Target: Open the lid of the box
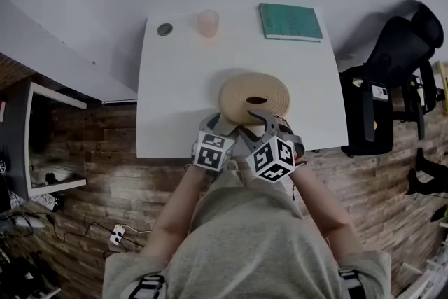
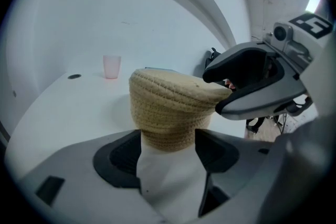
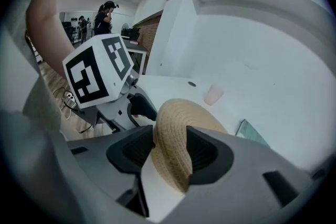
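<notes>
At the near edge of the white table [image 1: 175,94], the right gripper [image 3: 170,132], rolled onto its side, is clamped on the rim of the lid [image 1: 245,89]. Its pads appear to press the weave from above and below. Beside it the left gripper [image 2: 168,136] gapes wide and grasps nothing. Its tips point at the near wall of the woven box [image 2: 169,123], which is broader than the gap between them. The box sits closed, close to the table's front edge, directly ahead of the person.

The likeliest trouble is that nothing braces the body. A lift by the rim may carry the whole box up if the lid fits snugly, or drag it toward the front edge and off. The pinch takes only a shallow bite of soft weave, so it may slip or buckle the rim. The left jaws look too narrow to span the body and could only push against it, and a hard shove would slide it across the smooth top. Farther back, a pink cup [image 1: 208,22] and a green book [image 1: 290,22] stand well apart, out of harm's way.
</notes>
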### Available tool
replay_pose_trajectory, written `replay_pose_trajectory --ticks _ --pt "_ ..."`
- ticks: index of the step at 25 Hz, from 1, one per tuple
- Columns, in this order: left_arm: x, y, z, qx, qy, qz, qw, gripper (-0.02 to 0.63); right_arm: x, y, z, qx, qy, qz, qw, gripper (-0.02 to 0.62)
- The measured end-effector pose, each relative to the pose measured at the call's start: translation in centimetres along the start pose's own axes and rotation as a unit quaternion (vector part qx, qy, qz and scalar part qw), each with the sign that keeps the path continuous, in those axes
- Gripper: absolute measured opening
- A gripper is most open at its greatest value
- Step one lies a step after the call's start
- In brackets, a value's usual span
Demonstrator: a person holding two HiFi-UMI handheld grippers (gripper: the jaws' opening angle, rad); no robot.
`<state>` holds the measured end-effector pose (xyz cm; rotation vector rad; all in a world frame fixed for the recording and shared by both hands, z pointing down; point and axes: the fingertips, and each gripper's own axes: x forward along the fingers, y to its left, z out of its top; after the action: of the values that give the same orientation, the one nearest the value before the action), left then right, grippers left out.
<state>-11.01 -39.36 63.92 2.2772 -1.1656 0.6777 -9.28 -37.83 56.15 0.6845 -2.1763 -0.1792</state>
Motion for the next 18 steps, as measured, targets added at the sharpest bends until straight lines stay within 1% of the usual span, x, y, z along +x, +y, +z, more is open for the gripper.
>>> replay_pose_trajectory --ticks 6,12,18 --pt "0.6 0.4 0.2 -0.003 0.002 0.005 1.0000 0.293 1.0 -0.1 0.0 -0.023 0.013 0.014 1.000 0.199" --pt "0.8 0.5 0.1 -0.014 0.004 -0.002 0.9999 0.295 1.8 0.4 -0.4 -0.057 0.027 0.021 0.998 0.166" --pt "0.8 0.4 0.0 -0.016 0.006 -0.006 0.9998 0.296 1.8 0.4 -0.4 -0.059 0.028 0.021 0.998 0.163"
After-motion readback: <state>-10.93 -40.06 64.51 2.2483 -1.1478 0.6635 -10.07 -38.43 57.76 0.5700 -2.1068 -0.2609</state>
